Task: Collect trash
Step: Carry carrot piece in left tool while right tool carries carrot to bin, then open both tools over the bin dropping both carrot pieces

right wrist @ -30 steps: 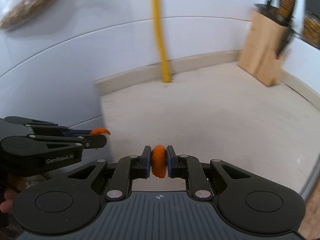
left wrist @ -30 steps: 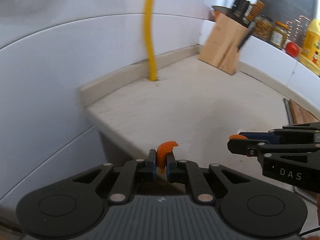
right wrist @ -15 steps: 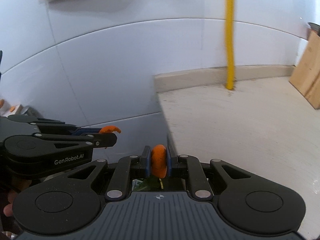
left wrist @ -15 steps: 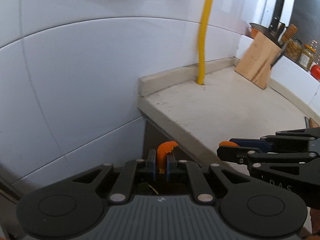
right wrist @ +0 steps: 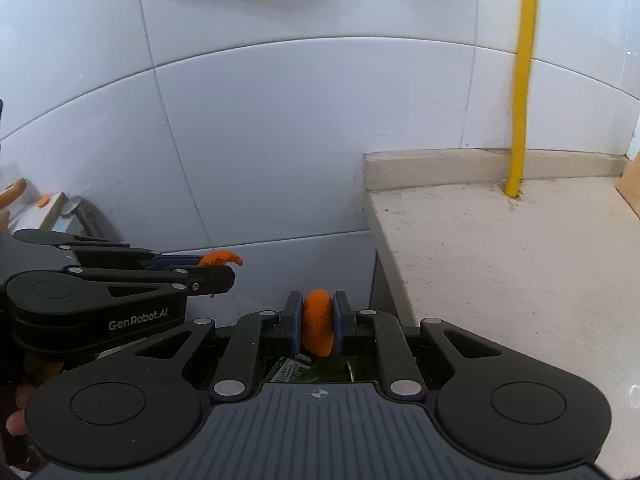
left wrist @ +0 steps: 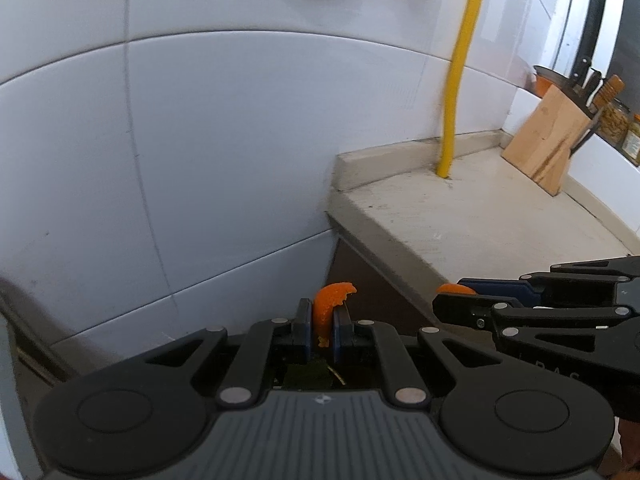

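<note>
My left gripper (left wrist: pixel 322 330) is shut on a thin curled strip of orange peel (left wrist: pixel 330 300); in the right wrist view that gripper (right wrist: pixel 224 272) enters from the left with the peel (right wrist: pixel 220 258) sticking out of its tips. My right gripper (right wrist: pixel 316 324) is shut on a thicker piece of orange peel (right wrist: pixel 317 322); it shows at the right of the left wrist view (left wrist: pixel 444 300). Both grippers hang side by side just past the left end of the beige counter (right wrist: pixel 500 260), over a dark gap where green and white rubbish (right wrist: pixel 304 372) lies beneath the fingers.
A white tiled wall (left wrist: pixel 180 160) stands close ahead. A yellow pipe (left wrist: pixel 460 80) rises from the counter's back edge. A wooden knife block (left wrist: pixel 544 148) and jars (left wrist: pixel 616 124) stand far right. A low unit with small items (right wrist: pixel 44 208) lies at the left.
Both grippers have swung left together, off the countertop and past its left end, each still holding its peel. The wall now fills most of both views.
</note>
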Available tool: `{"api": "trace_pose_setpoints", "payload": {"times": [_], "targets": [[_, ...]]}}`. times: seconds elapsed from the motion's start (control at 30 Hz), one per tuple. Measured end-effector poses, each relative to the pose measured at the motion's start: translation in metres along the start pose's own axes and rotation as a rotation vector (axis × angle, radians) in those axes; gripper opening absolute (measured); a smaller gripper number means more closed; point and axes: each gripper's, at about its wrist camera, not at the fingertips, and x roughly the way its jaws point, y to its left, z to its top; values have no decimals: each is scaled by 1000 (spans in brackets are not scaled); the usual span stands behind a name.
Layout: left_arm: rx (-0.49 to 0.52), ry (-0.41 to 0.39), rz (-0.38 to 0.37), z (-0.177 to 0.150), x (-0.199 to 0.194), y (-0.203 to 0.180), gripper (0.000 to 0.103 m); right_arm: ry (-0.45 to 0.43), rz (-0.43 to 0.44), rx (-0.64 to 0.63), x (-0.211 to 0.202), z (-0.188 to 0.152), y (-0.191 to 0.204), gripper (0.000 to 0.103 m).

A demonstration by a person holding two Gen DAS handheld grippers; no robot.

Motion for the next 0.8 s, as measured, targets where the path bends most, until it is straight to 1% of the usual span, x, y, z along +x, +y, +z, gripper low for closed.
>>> {"api": "trace_pose_setpoints", "payload": {"times": [0.23, 0.5, 0.67, 0.8], "targets": [[-37, 8, 29, -4, 3, 19, 6, 26, 21, -17, 15, 4, 15, 21], [-77, 37, 67, -7, 14, 34, 6, 84, 42, -47, 42, 10, 23, 21], [-98, 94, 96, -11, 28, 42, 6, 125, 56, -54, 62, 9, 24, 21], [-101, 134, 100, -15, 36, 43, 6, 156, 63, -44, 77, 6, 21, 21]]}}
